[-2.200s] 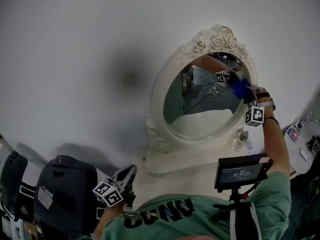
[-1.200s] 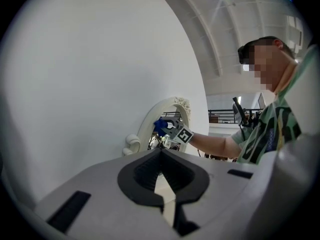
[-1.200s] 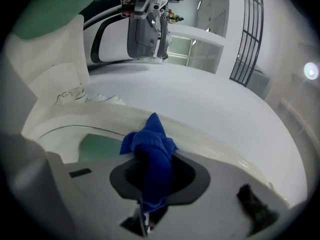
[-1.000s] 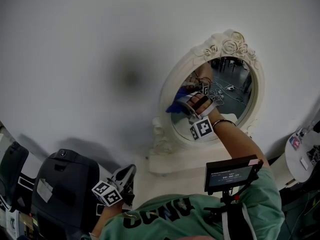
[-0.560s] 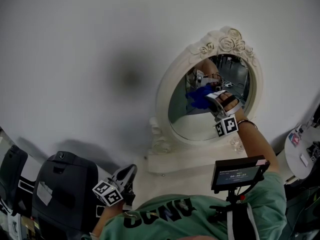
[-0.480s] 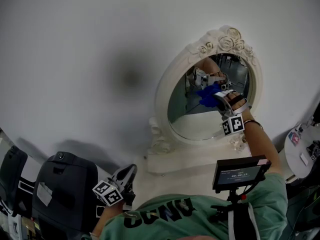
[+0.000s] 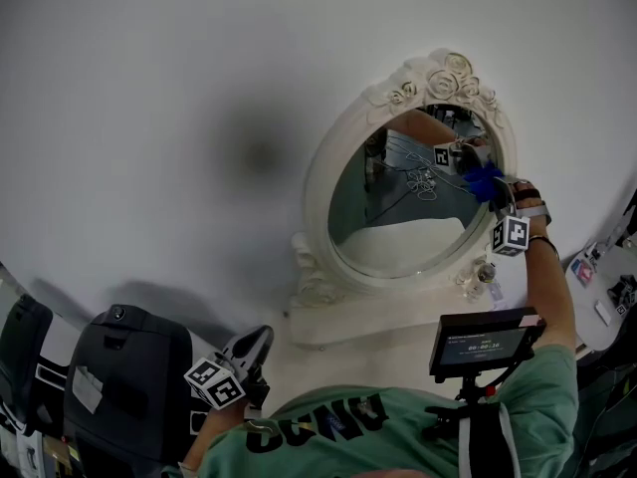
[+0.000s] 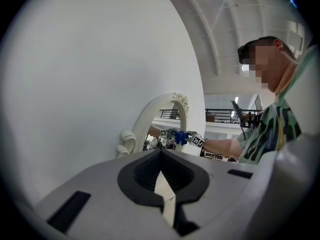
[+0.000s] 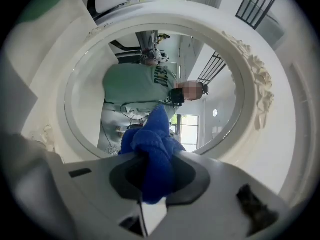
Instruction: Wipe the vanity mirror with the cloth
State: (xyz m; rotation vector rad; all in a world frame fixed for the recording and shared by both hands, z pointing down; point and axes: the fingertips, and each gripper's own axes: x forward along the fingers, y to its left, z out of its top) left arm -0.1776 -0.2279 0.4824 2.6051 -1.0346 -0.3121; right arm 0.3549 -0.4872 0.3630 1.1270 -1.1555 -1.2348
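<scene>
The oval vanity mirror in its ornate white frame [image 7: 320,163] stands against the white wall. My right gripper [image 7: 493,189] is shut on a bunched blue cloth [image 7: 484,179], which it presses to the glass at the upper right, beside the frame. In the right gripper view the blue cloth [image 9: 152,146] bulges out of the right gripper [image 9: 150,171], with the mirror frame [image 9: 252,84] ringing the picture. My left gripper [image 7: 249,358] hangs low by my body, away from the mirror. The left gripper [image 8: 161,159] is shut on nothing and sees the mirror [image 8: 145,121] and the cloth [image 8: 180,137] from afar.
A black case [image 7: 119,386] stands at the lower left. A small screen on a mount [image 7: 485,340] sits in front of my chest. A small glass item [image 7: 479,278] rests at the mirror's foot, and a white round table [image 7: 602,302] with small items is at the right.
My right gripper carried the cloth across the glass from the left edge to the upper right. The left gripper stayed put.
</scene>
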